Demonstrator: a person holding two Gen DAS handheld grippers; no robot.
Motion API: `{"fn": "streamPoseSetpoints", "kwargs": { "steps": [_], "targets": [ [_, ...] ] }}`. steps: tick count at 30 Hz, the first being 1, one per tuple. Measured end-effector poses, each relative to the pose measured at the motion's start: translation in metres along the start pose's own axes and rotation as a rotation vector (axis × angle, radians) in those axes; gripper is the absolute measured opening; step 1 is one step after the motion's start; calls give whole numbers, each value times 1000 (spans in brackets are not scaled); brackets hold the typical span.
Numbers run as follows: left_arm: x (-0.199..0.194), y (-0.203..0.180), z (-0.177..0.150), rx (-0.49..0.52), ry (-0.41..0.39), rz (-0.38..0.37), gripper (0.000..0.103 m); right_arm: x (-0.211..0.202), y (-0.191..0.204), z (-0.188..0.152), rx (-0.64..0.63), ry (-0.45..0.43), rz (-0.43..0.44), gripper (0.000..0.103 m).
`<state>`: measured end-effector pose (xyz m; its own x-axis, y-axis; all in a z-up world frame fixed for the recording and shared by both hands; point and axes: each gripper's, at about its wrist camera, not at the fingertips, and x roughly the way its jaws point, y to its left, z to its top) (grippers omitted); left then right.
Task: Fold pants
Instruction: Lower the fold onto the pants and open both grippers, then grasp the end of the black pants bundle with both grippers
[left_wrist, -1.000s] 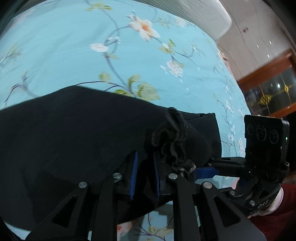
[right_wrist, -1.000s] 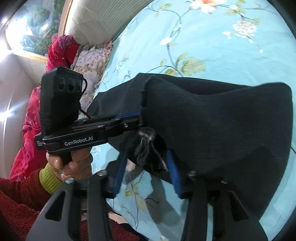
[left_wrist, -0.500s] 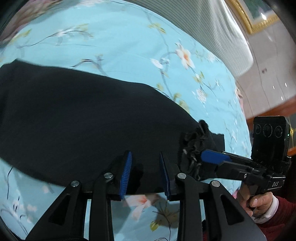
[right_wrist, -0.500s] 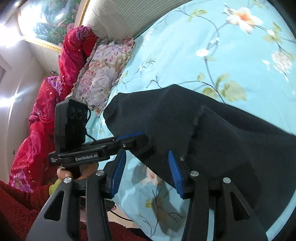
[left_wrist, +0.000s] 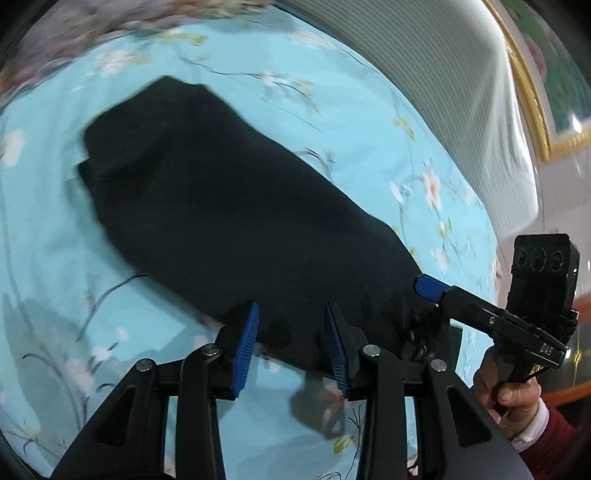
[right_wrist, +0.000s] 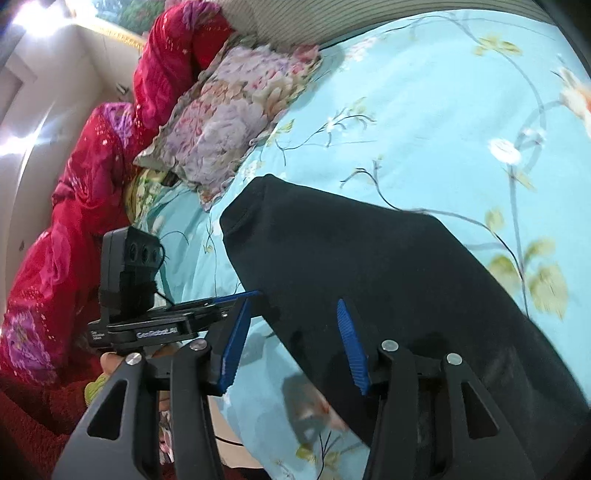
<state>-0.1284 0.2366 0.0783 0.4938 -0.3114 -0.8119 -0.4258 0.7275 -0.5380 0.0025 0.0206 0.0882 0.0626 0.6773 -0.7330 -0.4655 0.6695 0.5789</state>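
My left tool (left_wrist: 290, 345) is spread wide, its blue pads apart with nothing between them, hanging just above the near edge of the black pants (left_wrist: 236, 206). My right tool (right_wrist: 291, 343) is likewise parted and holds nothing; its right pad sits over the dark cloth, its left pad over bare sheet. Seen from the left wrist, the right tool's blue tip rests at the bunched corner of the pants, though I cannot tell whether it touches. The pants (right_wrist: 388, 280) lie as one long dark shape across the bed (right_wrist: 424, 110), on a light blue flowered sheet. Beyond the far end of the pants lies a flowered pillow (right_wrist: 229, 114), with a red quilt (right_wrist: 74, 206) heaped beside it against the wall.
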Motion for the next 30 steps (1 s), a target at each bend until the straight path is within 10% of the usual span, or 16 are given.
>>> {"fn": "streamPoseSetpoints", "kwargs": {
  "steps": [30],
  "targets": [
    [3,92,52,-342,-92,148,55,159,35,134,-338,298,-22,53]
  ]
}}
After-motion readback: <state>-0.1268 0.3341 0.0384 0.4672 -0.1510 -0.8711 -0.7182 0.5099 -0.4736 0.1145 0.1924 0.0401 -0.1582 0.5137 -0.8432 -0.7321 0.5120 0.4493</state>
